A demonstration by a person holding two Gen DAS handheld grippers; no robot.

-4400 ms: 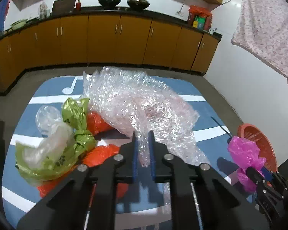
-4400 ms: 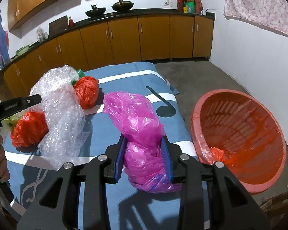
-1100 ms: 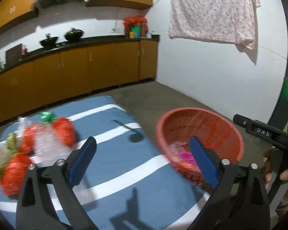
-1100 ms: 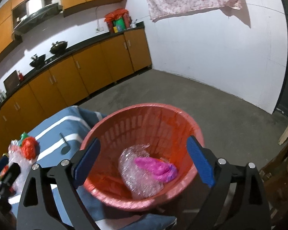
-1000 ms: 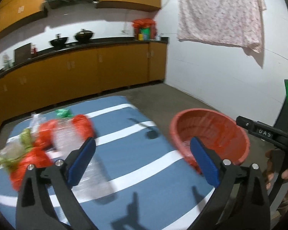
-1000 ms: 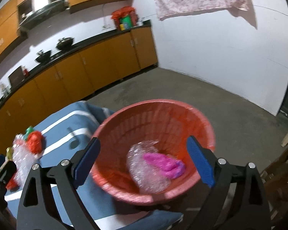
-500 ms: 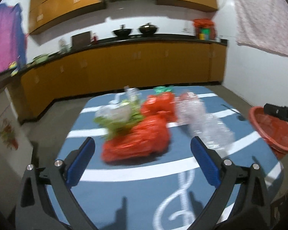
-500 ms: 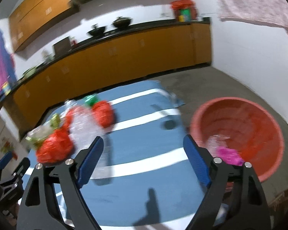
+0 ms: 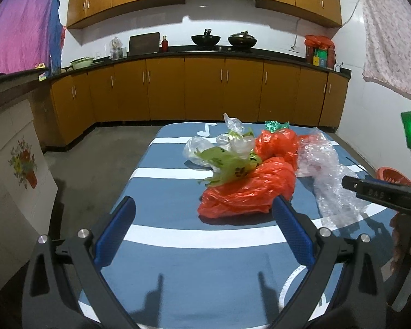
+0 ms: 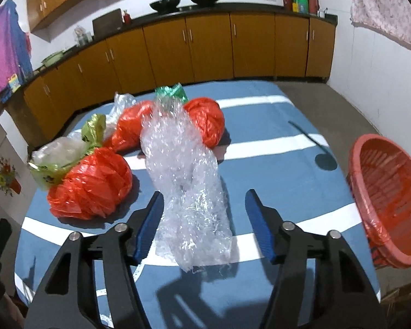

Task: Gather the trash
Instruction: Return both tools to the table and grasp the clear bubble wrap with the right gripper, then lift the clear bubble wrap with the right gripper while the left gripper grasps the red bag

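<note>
Both claws swung back from red plastic basket (image 10: 383, 200), left claw (image 9: 202, 230) and right claw (image 10: 205, 224) spread apart, empty; crumpled clear bubble wrap (image 10: 186, 181) partly hides orange bag (image 10: 208, 120).

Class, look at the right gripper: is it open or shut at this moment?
Open. The right gripper has its blue pads spread wide on either side of the bubble wrap, not pinching it.

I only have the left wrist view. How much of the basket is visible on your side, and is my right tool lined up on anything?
Observer: The basket shows nearly whole in the right wrist view, beside the mat's right edge.
Operator: And the right tool?
Observer: The right tool is open, its fingers either side of the near end of the bubble wrap.
Operator: Anything green beyond the wrap?
Observer: A green wrapper lies at the wrap's far end.
</note>
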